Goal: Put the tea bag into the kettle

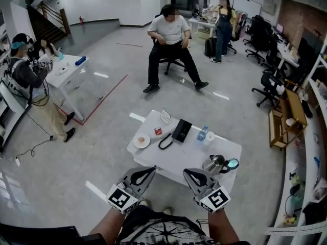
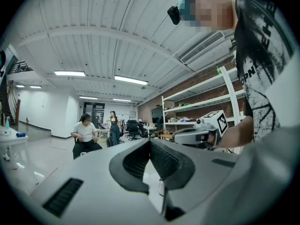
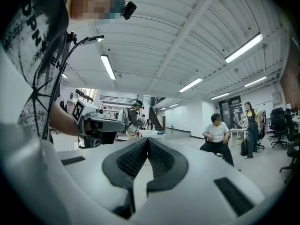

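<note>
A steel kettle (image 1: 217, 163) stands at the near right corner of a small white table (image 1: 176, 160), its teal lid (image 1: 233, 163) swung open. A small red packet (image 1: 158, 131), maybe the tea bag, lies on the far side next to a white plate (image 1: 141, 140). My left gripper (image 1: 152, 168) and right gripper (image 1: 186, 171) hover side by side at the table's near edge, both shut with nothing between the jaws. In the left gripper view the left gripper's (image 2: 150, 141) pads meet. The right gripper's (image 3: 147, 139) do the same in its own view.
On the table are a black device with a cord (image 1: 181, 130), a small bottle (image 1: 203, 133) and a card stand (image 1: 165, 116). A person sits on a chair (image 1: 171, 45) beyond it. Another person (image 1: 36, 86) stands at a white table (image 1: 69, 73) to the left.
</note>
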`<state>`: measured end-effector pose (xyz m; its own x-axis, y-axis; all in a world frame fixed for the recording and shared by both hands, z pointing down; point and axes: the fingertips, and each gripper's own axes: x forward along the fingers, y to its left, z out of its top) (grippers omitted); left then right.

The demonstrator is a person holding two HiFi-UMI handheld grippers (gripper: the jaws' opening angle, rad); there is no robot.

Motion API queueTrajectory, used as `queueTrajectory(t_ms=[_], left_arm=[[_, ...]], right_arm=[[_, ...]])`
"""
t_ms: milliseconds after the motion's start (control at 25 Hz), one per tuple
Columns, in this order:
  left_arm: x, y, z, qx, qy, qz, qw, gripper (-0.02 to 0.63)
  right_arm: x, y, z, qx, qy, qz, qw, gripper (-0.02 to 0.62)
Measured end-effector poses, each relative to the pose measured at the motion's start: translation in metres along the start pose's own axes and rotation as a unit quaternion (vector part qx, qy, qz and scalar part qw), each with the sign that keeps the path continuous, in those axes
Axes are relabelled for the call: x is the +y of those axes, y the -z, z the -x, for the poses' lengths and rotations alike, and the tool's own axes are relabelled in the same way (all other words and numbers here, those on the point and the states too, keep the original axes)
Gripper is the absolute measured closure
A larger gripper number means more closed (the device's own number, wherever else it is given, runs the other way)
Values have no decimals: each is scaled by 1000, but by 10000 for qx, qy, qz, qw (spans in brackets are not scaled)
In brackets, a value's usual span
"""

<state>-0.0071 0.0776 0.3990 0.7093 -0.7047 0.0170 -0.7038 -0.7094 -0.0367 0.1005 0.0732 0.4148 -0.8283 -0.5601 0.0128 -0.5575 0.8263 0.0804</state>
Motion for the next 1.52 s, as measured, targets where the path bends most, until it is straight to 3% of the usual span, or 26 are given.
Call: queueTrajectory(t_ms=[400,1120,1520], left_arm=[[42,3,-23,-215,149,74,9996,600],[232,0,-70,-302,486,12,9984,600],[297,12,-80,-320,592,114,9977,600]], right_arm=[[-24,9,-44,134,-53,-26,9999,586],[-100,0,-224,78,192,144,9997,586],[-120,9,-282,319,339,150,9988,586]])
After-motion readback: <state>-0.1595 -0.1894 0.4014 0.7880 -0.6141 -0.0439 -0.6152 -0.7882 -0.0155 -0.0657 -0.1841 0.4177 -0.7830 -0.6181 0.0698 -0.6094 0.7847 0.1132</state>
